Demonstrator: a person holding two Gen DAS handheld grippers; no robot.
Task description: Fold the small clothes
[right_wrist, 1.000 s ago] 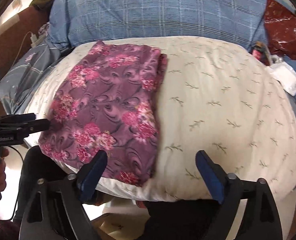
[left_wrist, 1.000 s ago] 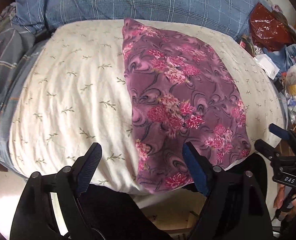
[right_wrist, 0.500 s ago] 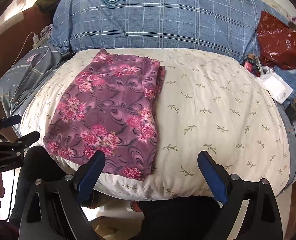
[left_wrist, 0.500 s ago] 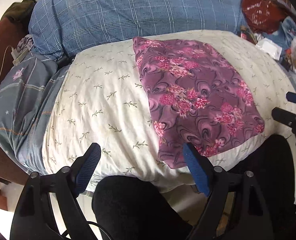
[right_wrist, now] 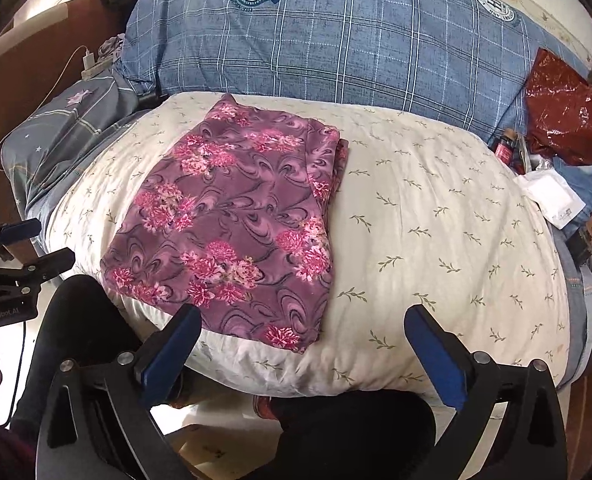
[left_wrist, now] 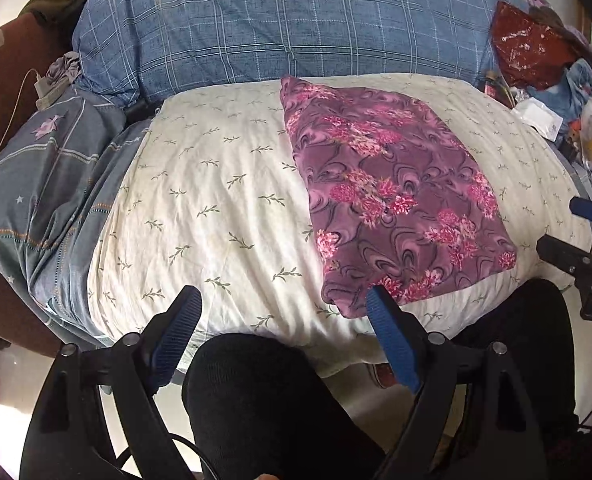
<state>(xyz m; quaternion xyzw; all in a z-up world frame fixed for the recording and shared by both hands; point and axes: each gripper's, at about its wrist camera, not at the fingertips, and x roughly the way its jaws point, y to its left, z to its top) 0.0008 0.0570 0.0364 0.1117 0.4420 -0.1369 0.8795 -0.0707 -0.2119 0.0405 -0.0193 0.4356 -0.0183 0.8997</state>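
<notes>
We see the purple floral garment [right_wrist: 232, 224] lying folded on the cream pillow [right_wrist: 435, 240], toward its 9 o'clock side in the right wrist view. We hold the left gripper [left_wrist: 284, 300] and right gripper [right_wrist: 303, 320] wide, both empty, above the pillow's near edge.

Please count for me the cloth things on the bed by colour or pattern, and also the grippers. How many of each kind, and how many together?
Purple floral folded garment: 1
Cream leaf-print pillow: 1
Blue plaid pillow: 1
Grey-blue star-print bedding: 1
Grippers, both open and empty: 2, the left gripper and the right gripper
Total: 6
</notes>
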